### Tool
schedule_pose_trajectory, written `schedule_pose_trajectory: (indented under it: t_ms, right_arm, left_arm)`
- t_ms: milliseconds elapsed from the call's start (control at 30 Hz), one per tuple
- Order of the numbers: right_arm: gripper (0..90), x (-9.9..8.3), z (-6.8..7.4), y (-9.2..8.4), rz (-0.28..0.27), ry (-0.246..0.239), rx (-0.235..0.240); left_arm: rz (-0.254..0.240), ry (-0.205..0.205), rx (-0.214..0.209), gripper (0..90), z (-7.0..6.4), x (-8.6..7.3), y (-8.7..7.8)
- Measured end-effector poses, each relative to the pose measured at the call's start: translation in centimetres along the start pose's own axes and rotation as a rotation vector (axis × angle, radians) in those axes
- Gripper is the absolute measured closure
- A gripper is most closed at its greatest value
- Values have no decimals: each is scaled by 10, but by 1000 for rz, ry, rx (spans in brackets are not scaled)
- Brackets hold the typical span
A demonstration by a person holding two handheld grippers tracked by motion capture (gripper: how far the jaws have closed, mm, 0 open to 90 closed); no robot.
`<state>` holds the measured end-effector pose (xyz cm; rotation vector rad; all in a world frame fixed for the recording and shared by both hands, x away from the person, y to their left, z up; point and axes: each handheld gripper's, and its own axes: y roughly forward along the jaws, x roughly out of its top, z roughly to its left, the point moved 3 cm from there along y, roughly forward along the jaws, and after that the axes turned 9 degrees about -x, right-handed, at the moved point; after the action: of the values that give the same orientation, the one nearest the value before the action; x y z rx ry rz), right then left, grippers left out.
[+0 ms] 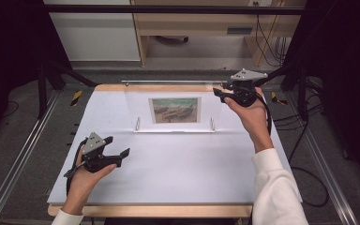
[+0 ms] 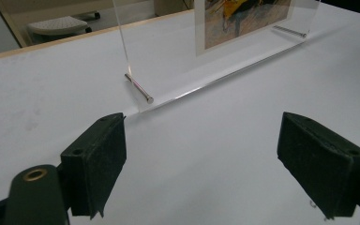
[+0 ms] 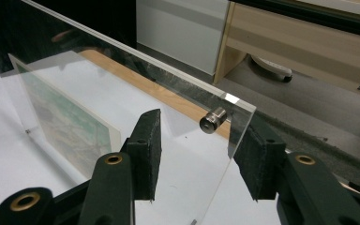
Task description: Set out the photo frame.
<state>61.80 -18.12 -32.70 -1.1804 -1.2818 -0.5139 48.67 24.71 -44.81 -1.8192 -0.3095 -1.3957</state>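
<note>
Acrylic frame [image 1: 174, 108] stands upright on the white bench [image 1: 168, 173], toward its far edge, with a printed picture [image 1: 175, 110] sandwiched in the clear panel. Two metal pins [image 2: 138, 87] through the frame's bottom edge act as feet, so it is free-standing and probably easy to tip. Right gripper [image 1: 225, 93] is up at the frame's top right corner: in the right gripper view its jaws straddle the panel edge next to the corner standoff [image 3: 213, 120], one pad on each face, with a visible gap on both sides, so the jaws are apart and not clamped. My read: that hand is lined up to pinch or steady the corner, where there is bare acrylic and no print to smudge. Left gripper [image 1: 117, 157] sits low over the bench, well in front of the frame's left end, jaws wide apart with nothing between them. In the left gripper view it points at the frame's lower left corner and the near pin, likely the second support point. No grip on the frame yet.
</note>
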Motion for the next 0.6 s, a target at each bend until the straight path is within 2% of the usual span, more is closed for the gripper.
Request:
schedule_pose_trajectory:
  t_ms: [333, 600]
  right_arm:
    - [535, 3, -4, 10, 6, 39, 8]
    - [532, 3, -8, 15, -2, 64, 18]
  left_arm:
    - [8, -9, -16, 158, -2, -7, 1]
    - [4, -10, -22, 159, 1, -5, -1]
